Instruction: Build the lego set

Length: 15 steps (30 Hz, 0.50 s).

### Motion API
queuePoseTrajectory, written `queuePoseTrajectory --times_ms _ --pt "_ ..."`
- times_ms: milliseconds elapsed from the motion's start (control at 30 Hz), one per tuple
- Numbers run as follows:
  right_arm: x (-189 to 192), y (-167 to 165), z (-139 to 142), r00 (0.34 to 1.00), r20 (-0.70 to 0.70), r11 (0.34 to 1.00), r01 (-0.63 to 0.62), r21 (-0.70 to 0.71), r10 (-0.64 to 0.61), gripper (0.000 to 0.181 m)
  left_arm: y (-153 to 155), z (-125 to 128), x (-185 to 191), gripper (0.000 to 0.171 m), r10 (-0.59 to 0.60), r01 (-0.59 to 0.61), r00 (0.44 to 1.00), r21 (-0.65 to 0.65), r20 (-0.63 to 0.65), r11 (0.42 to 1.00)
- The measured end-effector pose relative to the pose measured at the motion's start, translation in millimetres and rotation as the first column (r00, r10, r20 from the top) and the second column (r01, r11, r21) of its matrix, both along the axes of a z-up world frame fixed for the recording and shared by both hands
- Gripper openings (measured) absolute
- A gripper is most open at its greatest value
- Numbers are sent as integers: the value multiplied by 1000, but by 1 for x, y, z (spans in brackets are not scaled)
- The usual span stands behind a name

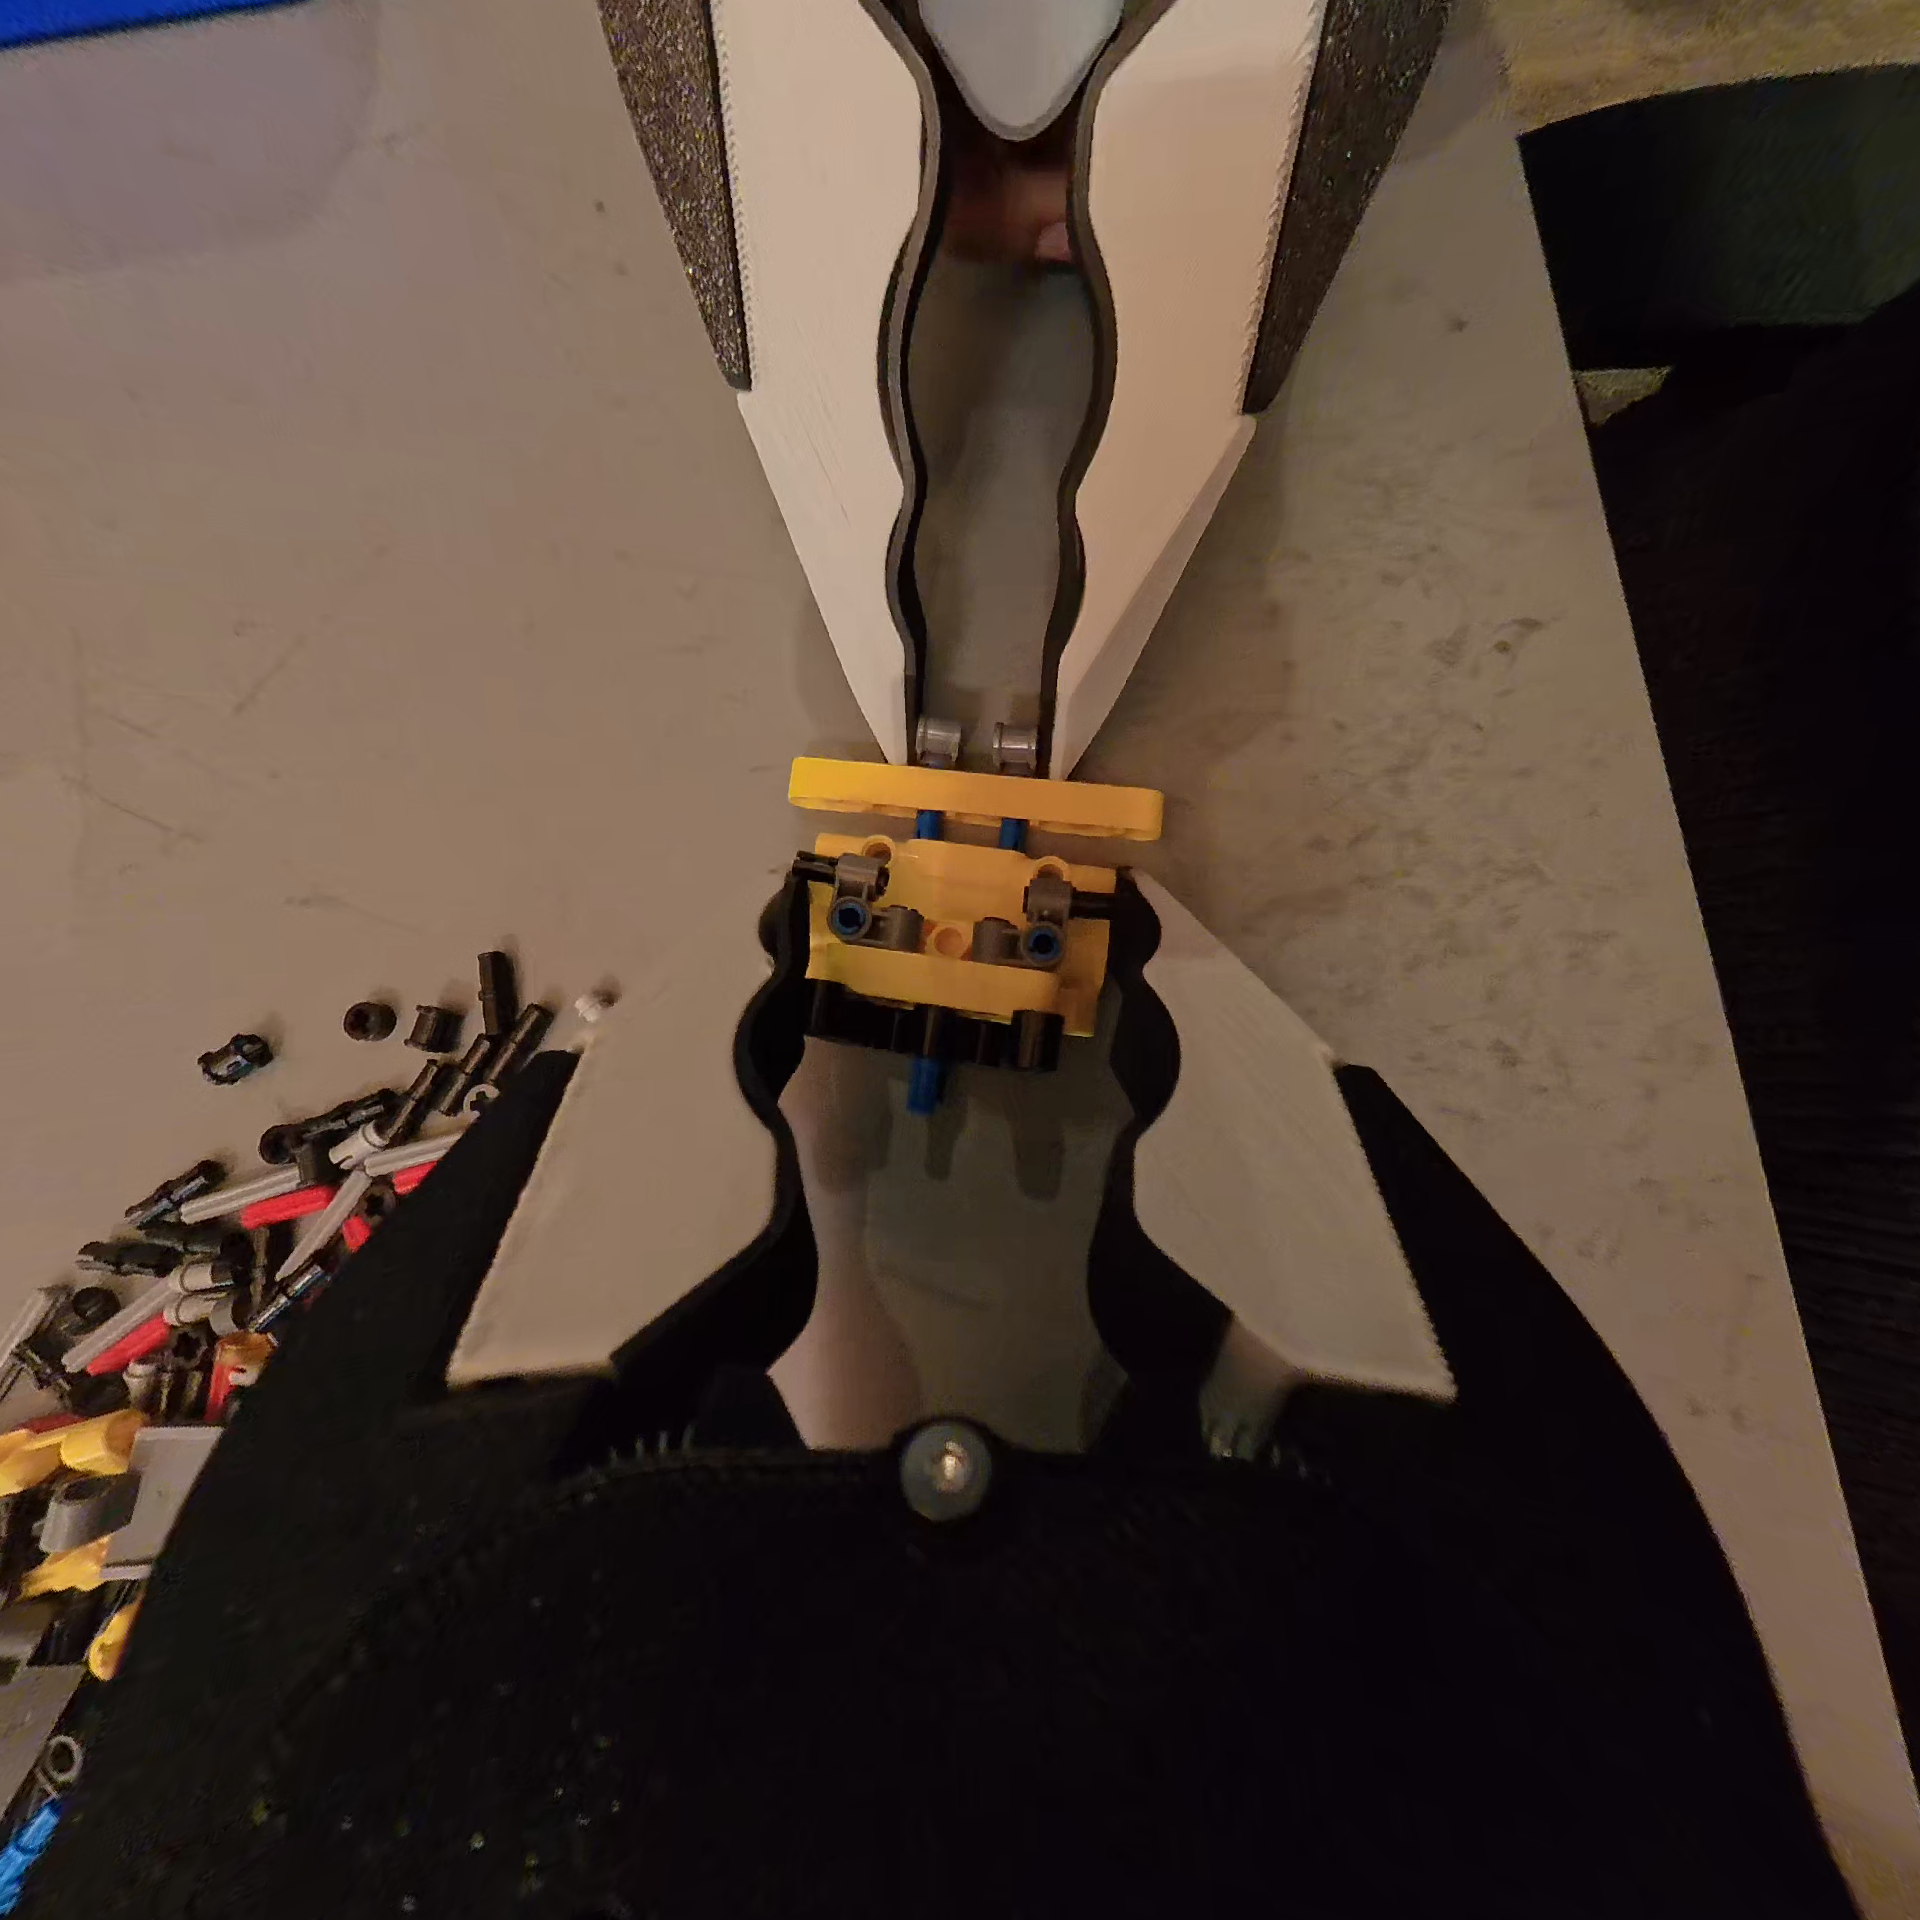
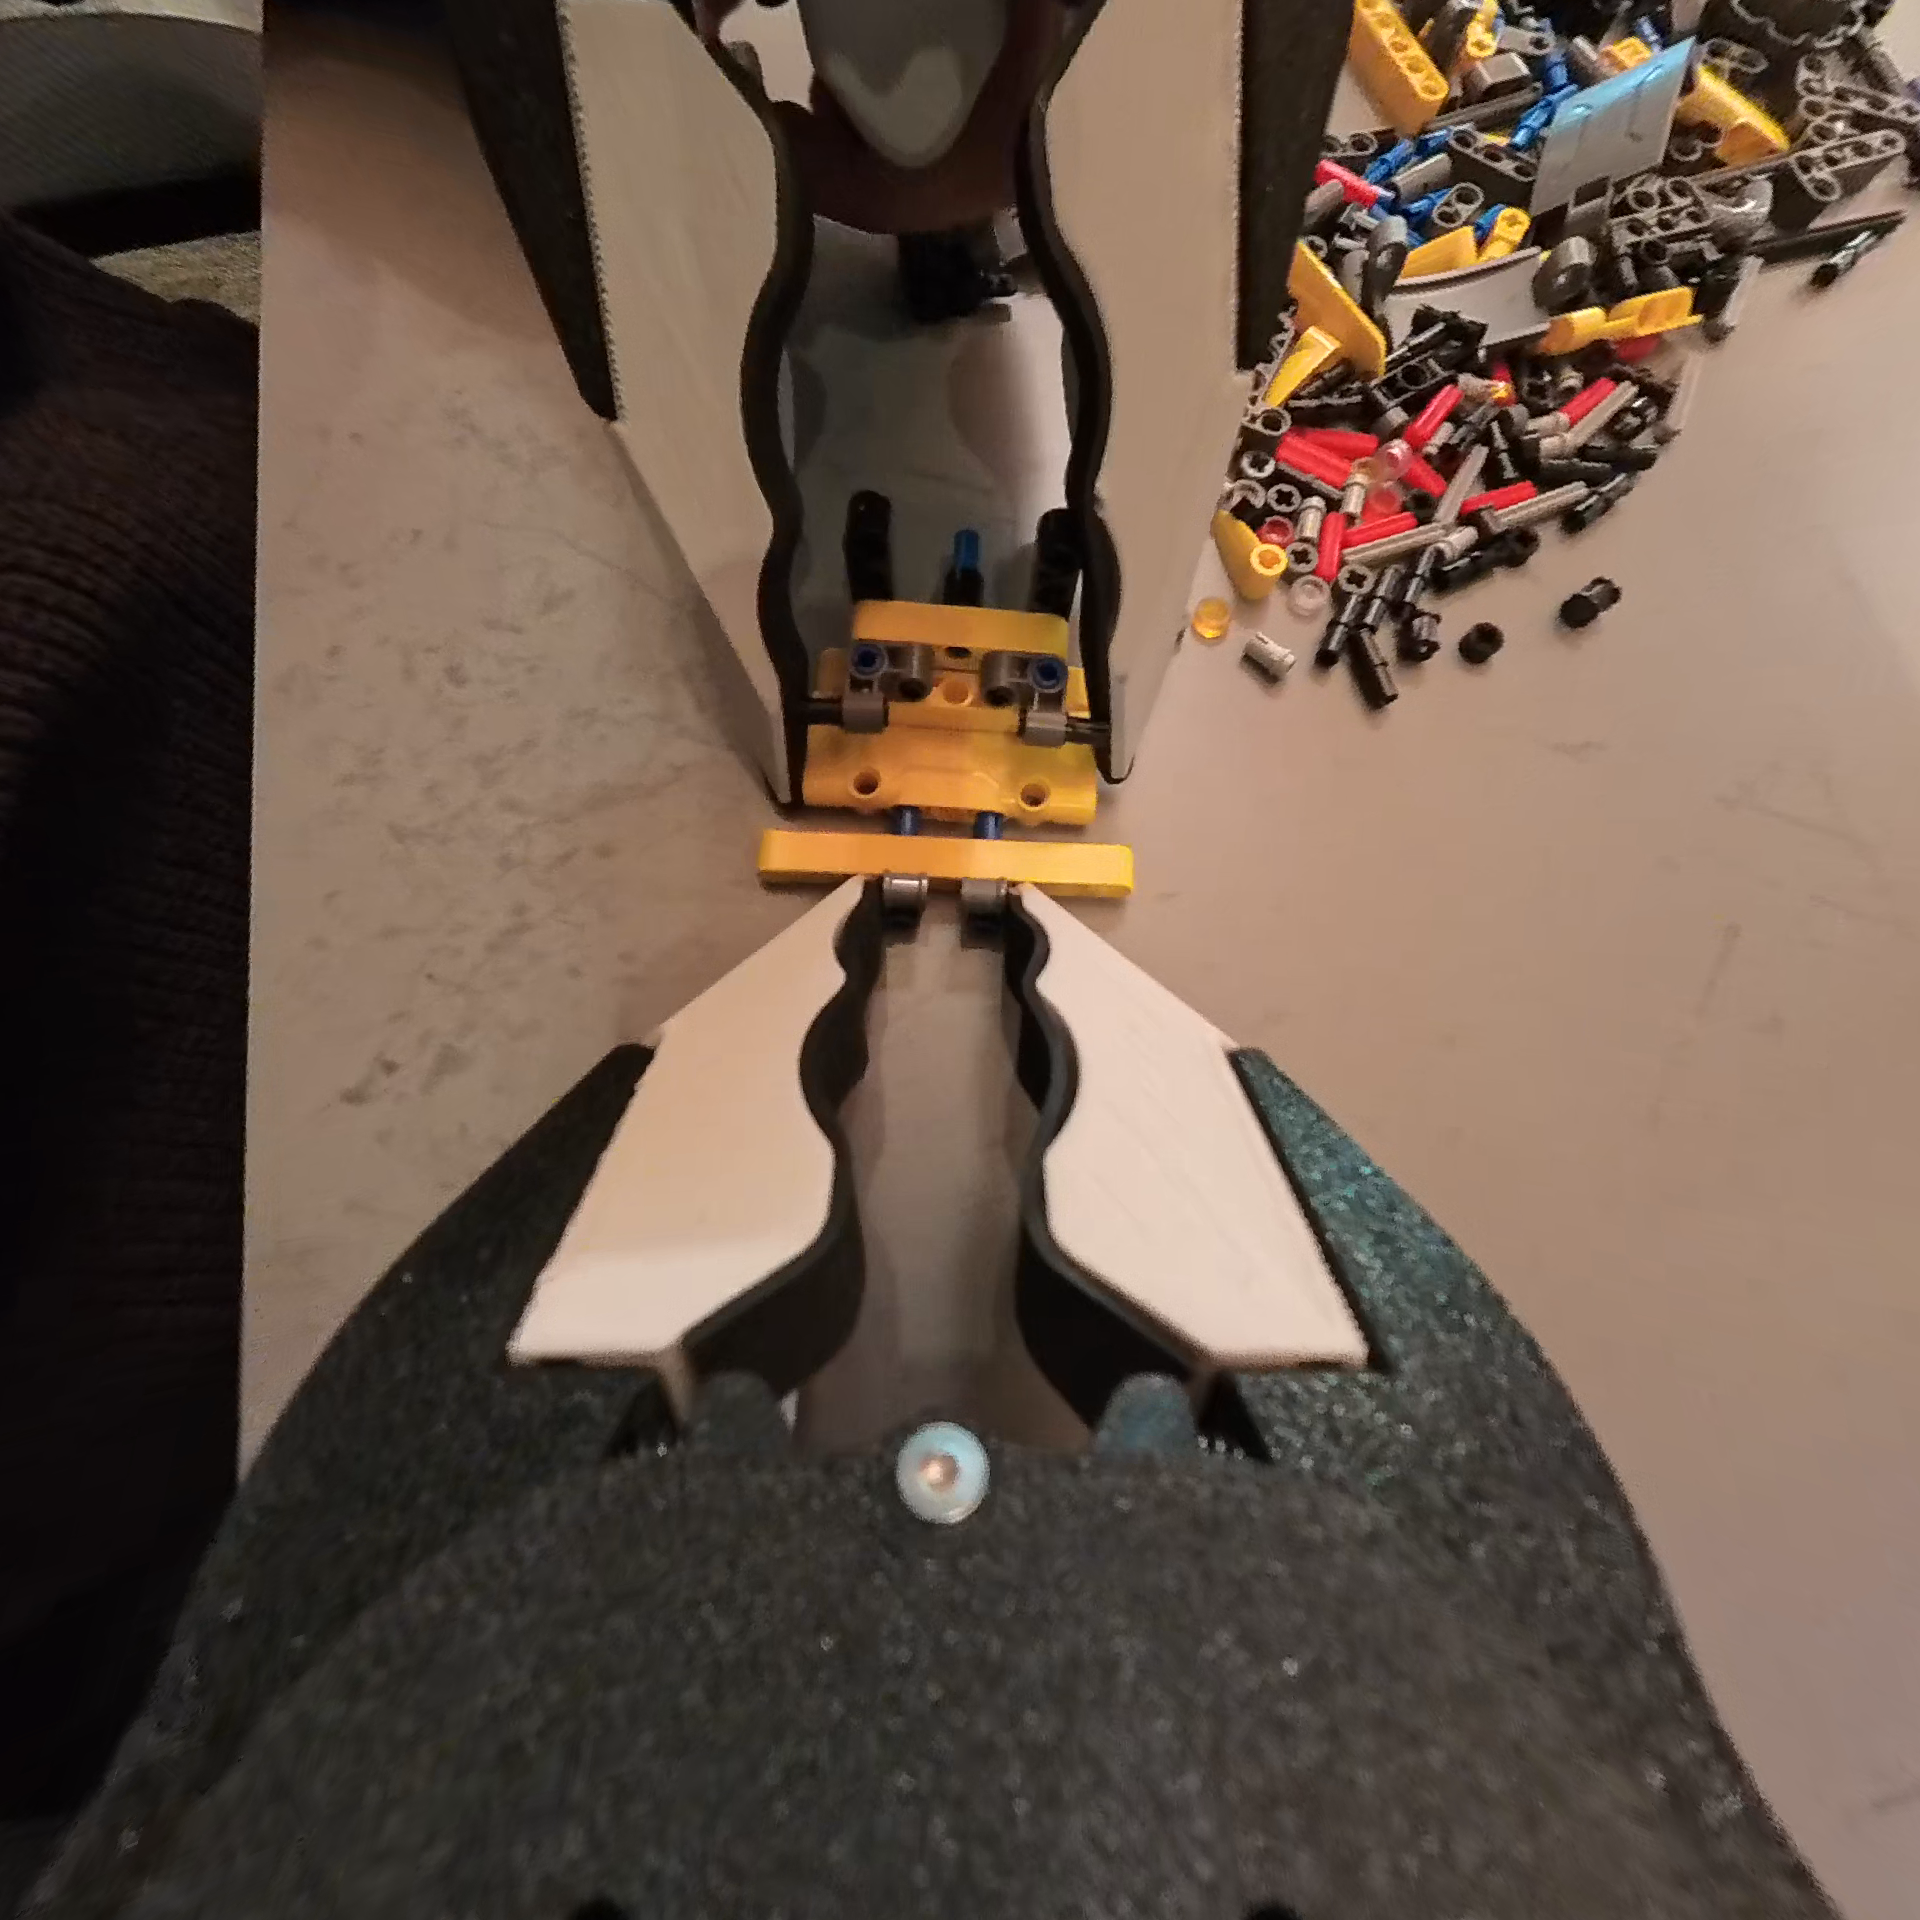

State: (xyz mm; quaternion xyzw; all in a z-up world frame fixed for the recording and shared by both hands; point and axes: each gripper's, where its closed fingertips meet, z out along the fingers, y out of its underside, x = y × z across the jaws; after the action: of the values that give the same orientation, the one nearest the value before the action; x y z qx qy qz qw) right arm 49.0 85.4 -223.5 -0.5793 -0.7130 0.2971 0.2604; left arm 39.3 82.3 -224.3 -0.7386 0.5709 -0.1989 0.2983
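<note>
Facing each other tip to tip: my two grippers meet over the pale table (image 1: 312,520), with one small brick build bridging the gap between them.
Left gripper (image 1: 956,935): clenched on the yellow block assembly (image 1: 956,935); its fingers press the block's two short sides, black pads against yellow.
Right gripper (image 2: 940,904): closed in on two grey connectors (image 2: 940,899) that stand side by side at the back face of the yellow beam (image 2: 940,864). Each fingertip sits against the outer side of one connector, so I read it as gripping the pair.
Key relation: the yellow beam lies crosswise to both grippers, its long axis running left to right in both wrist views, just ahead of my right fingertips.
Gap: two blue pins (image 2: 945,824) run from the block assembly into the beam; a sliver of pin shows between the two yellow parts, so beam and block are near but not flush.
Alignment: beam and the block's front edge look roughly parallel; the beam overhangs the block on both ends.
Nearer hand: the right one owns the beam, the left one the block.
Behind the block: black pins and one blue axle (image 2: 964,561) stick out toward the left gripper's palm.
Loose parts pile (image 2: 1507,364): red, black, grey and yellow pieces, well apart from the grip, off to one side.
Table edge: a dark fabric (image 2: 114,727) lies beyond it.
</note>
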Motion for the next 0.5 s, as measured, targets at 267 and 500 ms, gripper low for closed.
queuePoseTrajectory --times_ms 267,500 --pt "0 -1 0 1000 4 1000 8 -18 -8 22 0 0 0 55 5 -5 1000 -4 7 1000" --pt "1 -1 -1 999 1 999 34 -5 -34 24 0 0 -1 56 4 -4 1000 10 5 1000"
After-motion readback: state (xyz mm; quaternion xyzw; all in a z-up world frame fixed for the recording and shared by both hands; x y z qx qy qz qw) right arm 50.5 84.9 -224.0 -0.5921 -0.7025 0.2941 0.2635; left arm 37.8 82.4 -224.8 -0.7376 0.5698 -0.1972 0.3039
